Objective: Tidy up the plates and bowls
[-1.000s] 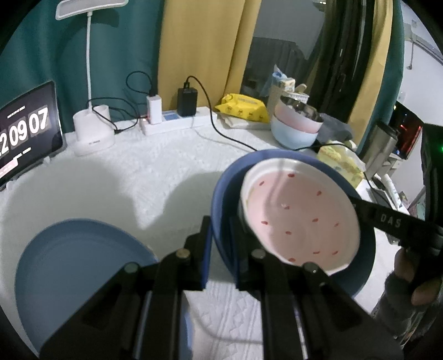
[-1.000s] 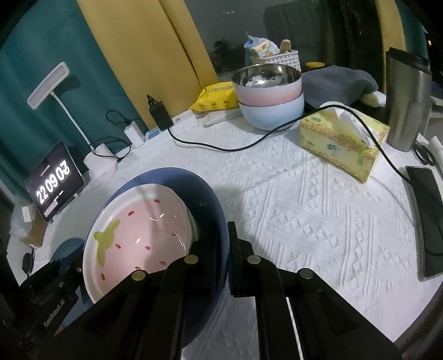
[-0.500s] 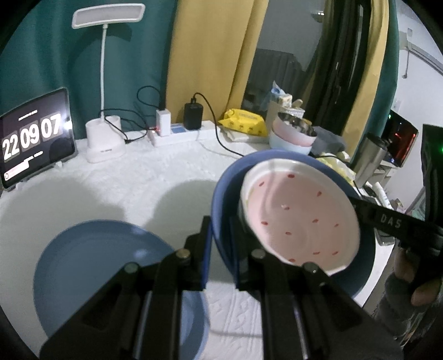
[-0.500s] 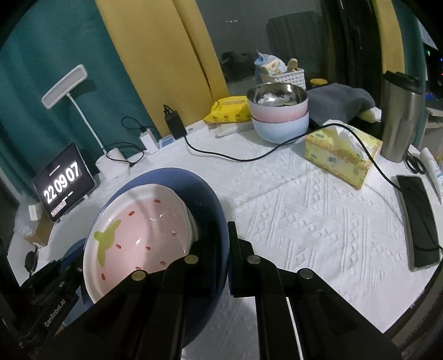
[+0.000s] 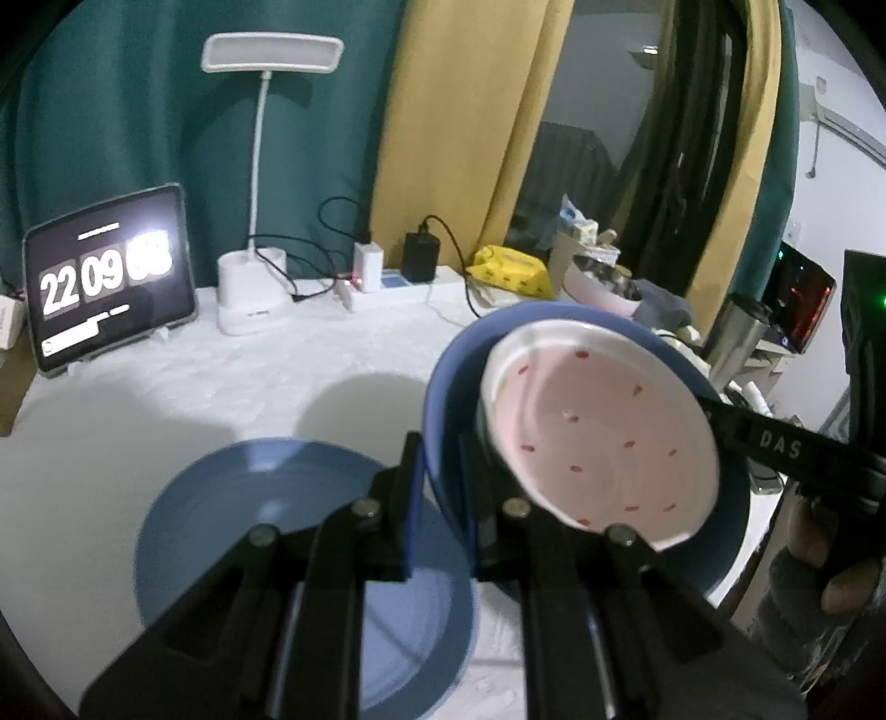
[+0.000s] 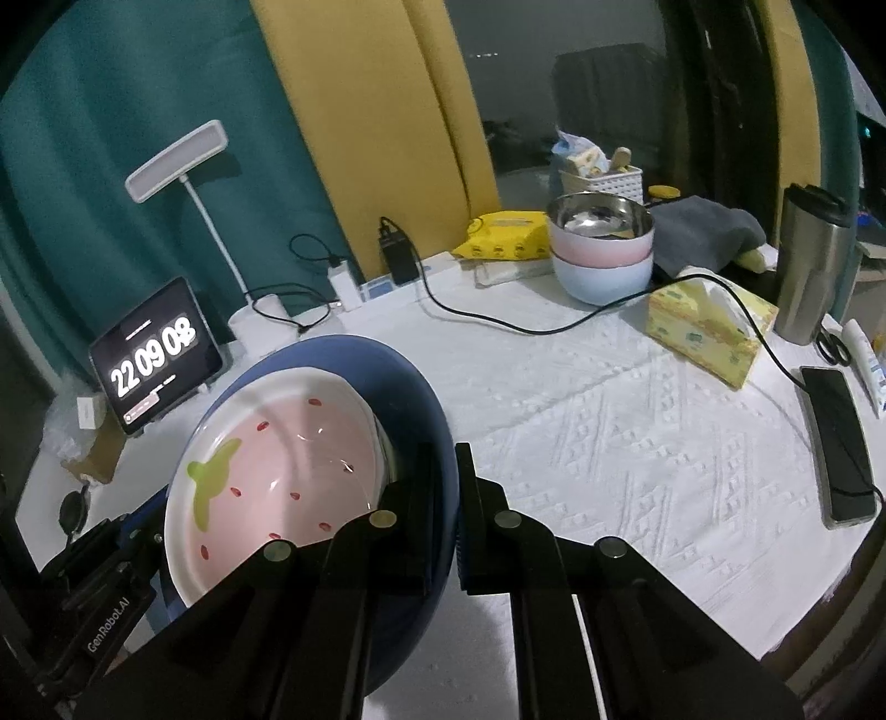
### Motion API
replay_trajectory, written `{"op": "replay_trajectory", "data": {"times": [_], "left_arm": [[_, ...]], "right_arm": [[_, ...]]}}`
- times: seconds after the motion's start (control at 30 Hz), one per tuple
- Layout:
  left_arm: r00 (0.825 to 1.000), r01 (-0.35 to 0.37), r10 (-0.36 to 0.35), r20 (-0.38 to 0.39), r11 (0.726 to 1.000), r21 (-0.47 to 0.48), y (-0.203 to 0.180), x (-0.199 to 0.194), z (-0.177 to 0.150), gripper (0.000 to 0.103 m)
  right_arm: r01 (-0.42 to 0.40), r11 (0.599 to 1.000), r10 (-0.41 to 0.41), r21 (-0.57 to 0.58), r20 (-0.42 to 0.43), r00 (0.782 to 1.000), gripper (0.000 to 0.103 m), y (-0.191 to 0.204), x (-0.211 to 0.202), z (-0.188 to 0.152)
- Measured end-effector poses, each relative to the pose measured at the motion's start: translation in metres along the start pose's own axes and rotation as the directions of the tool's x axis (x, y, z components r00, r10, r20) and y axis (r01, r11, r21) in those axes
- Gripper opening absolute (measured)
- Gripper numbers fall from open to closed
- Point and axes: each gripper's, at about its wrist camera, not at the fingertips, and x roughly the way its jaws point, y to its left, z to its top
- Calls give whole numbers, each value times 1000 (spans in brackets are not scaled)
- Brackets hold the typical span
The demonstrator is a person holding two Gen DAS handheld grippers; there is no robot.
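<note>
Plate rim [image 5: 437, 410] between hand-held gripper [image 5: 440, 471] fingers

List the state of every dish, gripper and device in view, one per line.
Left gripper: shut on blue plate rim.
Right gripper: shut on opposite rim.
Blue plate: lifted, tilted.
Strawberry plate: resting in the blue plate.
Second blue plate: flat on tablecloth.
Stacked bowls: nested, upright.
Clock tablet: on.
Desk lamp: appears off.
Phone: screen dark, plugged in.

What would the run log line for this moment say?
left tongs: shut on blue plate rim | right tongs: shut on opposite rim | strawberry dish: on held plate | second blue plate: on table
</note>
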Motion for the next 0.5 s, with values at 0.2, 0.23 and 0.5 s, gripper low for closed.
{"op": "replay_trajectory", "data": {"times": [0.2,0.23,0.5], "left_arm": [[1000,-12,13,14,1000,-19,17,-14,-3,11],[1000,-14,15,15,1000,-21,19,-15,-3,11],[999,-39,40,24,999,-36,41,-32,-13,11]], "right_arm": [[-12,1000,12,-26,5,1000,8,22,-4,-3],[-14,999,15,-28,6,1000,8,24,-5,-4],[-38,998,38,-49,-1,999,8,48,-3,-13]]}}
